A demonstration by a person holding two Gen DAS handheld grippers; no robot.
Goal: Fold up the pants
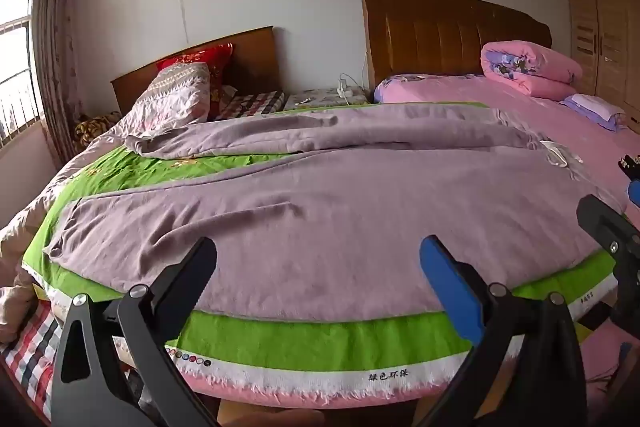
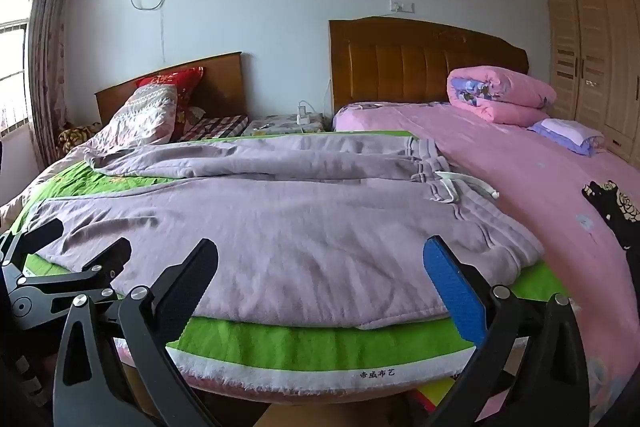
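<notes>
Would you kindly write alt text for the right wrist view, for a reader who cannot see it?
Lilac pants lie spread flat on a green towel at the near edge of a bed, waistband and white drawstring to the right. The open right gripper hovers at the pants' near edge, holding nothing, with the left gripper open at far left.

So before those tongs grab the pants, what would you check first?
1. Left tongs open: ok.
2. Right tongs open: ok.
3. Purple pants spread on the green towel: ok, though the far leg looks rumpled.
4. Waistband on the right, legs running left: ok.
5. White drawstring lies loose on top: not ok, could snag.
6. Tongs touching cloth: cannot tell.
</notes>
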